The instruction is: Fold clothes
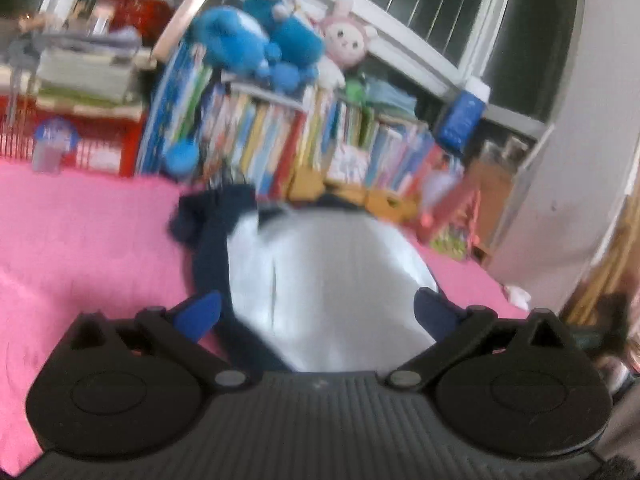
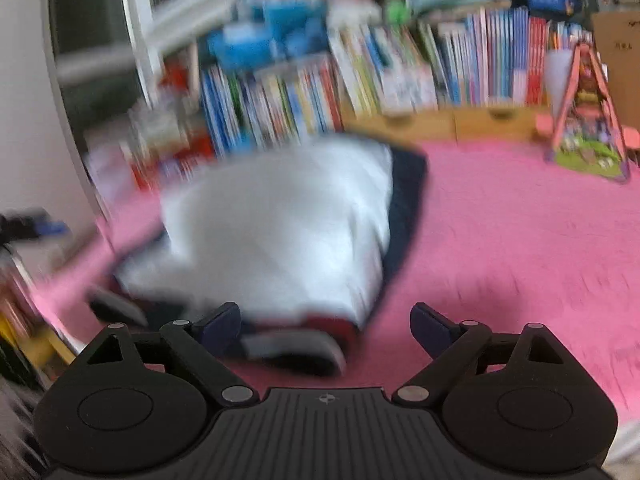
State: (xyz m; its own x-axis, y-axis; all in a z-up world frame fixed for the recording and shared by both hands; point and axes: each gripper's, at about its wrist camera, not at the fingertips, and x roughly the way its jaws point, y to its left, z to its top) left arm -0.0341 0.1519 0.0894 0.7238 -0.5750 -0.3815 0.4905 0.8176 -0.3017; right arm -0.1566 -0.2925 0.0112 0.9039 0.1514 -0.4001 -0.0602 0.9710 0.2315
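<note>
- Left gripper (image 1: 318, 312): we log it with jaws spread wide, blue fingertips (image 1: 202, 314) either side of the garment's near end, nothing clamped between them. Whether the tips touch the cloth we cannot tell; the view is blurred.
- Right gripper (image 2: 326, 326): we log it likewise spread wide and gripping nothing, its dark blue fingertips (image 2: 430, 330) above the cloth's near edge and the pink cover.
- Garment (image 1: 320, 276): white body with navy sleeves and trim, lying on the bed near the far edge, close to the books. In the left view a navy sleeve (image 1: 200, 232) trails along its left side, bunched at the far end. In the right view the garment (image 2: 280, 224) shows a navy band along its right side and a red and grey band at its near end, just ahead of the right gripper.
- Bed cover (image 1: 80, 240): pink, textured, carrying the garment.
- Books (image 1: 280, 140): a row standing upright along the far edge of the bed.
- Blue plush toys (image 1: 260, 48): on top of the books.
- Pink plush (image 1: 346, 44): beside the blue ones.
- Pink toy stand (image 2: 588, 120): at the far right corner of the bed in the right view.
- Window (image 1: 432, 4): barred, above the books.
</note>
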